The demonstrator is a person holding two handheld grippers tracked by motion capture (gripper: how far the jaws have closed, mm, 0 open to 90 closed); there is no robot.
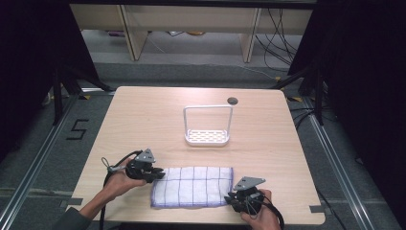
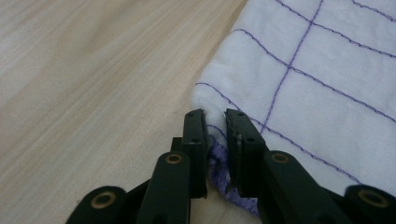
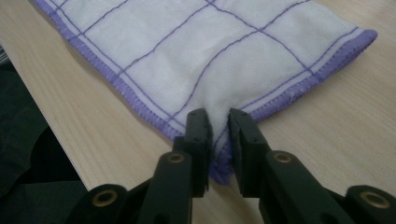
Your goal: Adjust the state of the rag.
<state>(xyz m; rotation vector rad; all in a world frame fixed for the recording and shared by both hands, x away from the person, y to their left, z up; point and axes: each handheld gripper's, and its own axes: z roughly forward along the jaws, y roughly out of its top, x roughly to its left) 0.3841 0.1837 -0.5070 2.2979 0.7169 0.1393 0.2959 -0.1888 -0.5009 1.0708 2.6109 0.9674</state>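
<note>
A white cloth with purple grid lines and a purple hem lies folded flat near the table's front edge. My left gripper sits at its far left corner. In the left gripper view the cloth has that corner bunched between the jaws of the left gripper, which is shut on it. My right gripper is at the near right corner. The right gripper view shows the cloth pinched at its hemmed corner by the right gripper.
A white wire rack with a tall loop handle stands behind the cloth at mid-table. A dark cable hole lies near the far edge. The table's front edge runs close beside the right gripper.
</note>
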